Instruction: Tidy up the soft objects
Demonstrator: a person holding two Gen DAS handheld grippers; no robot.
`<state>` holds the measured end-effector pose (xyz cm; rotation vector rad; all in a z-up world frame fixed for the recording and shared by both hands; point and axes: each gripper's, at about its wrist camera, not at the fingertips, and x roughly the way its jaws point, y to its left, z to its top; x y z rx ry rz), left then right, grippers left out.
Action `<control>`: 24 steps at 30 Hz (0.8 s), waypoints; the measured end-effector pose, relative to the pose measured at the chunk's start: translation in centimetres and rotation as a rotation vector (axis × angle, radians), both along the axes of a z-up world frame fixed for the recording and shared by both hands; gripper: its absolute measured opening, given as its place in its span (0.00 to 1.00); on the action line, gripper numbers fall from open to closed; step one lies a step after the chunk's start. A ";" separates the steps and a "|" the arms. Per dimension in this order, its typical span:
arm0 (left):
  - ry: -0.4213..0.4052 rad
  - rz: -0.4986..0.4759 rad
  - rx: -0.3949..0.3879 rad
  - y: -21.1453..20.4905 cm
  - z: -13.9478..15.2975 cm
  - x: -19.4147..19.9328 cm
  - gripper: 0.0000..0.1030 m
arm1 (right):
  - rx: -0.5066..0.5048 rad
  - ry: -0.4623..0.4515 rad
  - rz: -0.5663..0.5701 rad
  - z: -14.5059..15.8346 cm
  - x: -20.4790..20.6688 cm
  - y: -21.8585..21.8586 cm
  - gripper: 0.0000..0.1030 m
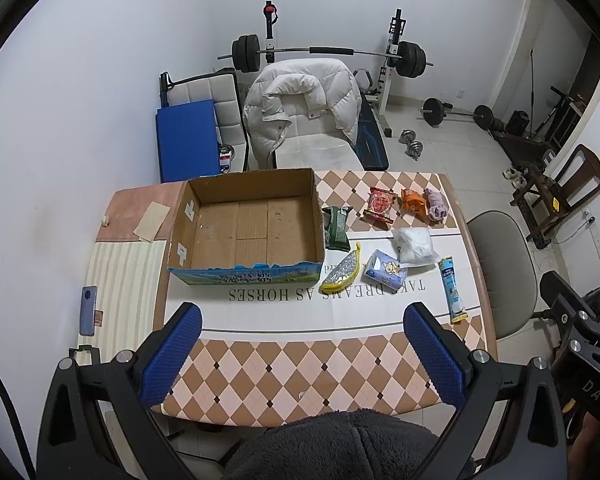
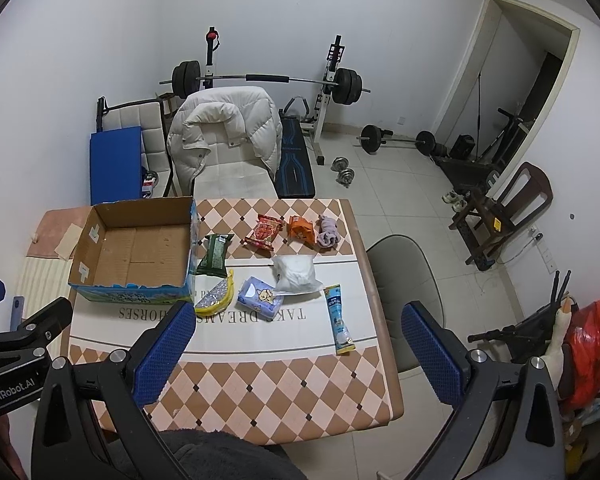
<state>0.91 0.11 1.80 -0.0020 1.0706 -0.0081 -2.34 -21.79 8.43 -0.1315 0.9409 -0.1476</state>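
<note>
Both grippers hover above the near edge, the left gripper (image 1: 302, 344) and right gripper (image 2: 300, 344) each spread wide, grasping nothing. Beneath them sits the table (image 1: 300, 368) with its checked orange-and-cream cloth. At 11 o'clock stands one open cardboard box (image 1: 246, 226), nothing inside. Eight soft things lie from 12 to 2 o'clock, among them a green packet (image 1: 337, 227), a yellow banana-shaped pouch (image 1: 342, 274) and a white plastic bag (image 1: 416, 245). Behind stands a barbell rack (image 1: 328, 54).
</note>
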 end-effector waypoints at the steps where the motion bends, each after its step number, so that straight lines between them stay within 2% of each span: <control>1: 0.000 0.000 -0.001 0.0 -0.1 -0.1 1.00 | 0.001 -0.001 -0.001 0.0 -0.1 0.0 1.00; 24: -0.014 -0.005 0.003 -0.3 0.8 -0.5 1.00 | 0.006 -0.008 -0.002 0.0 -0.3 -0.1 1.00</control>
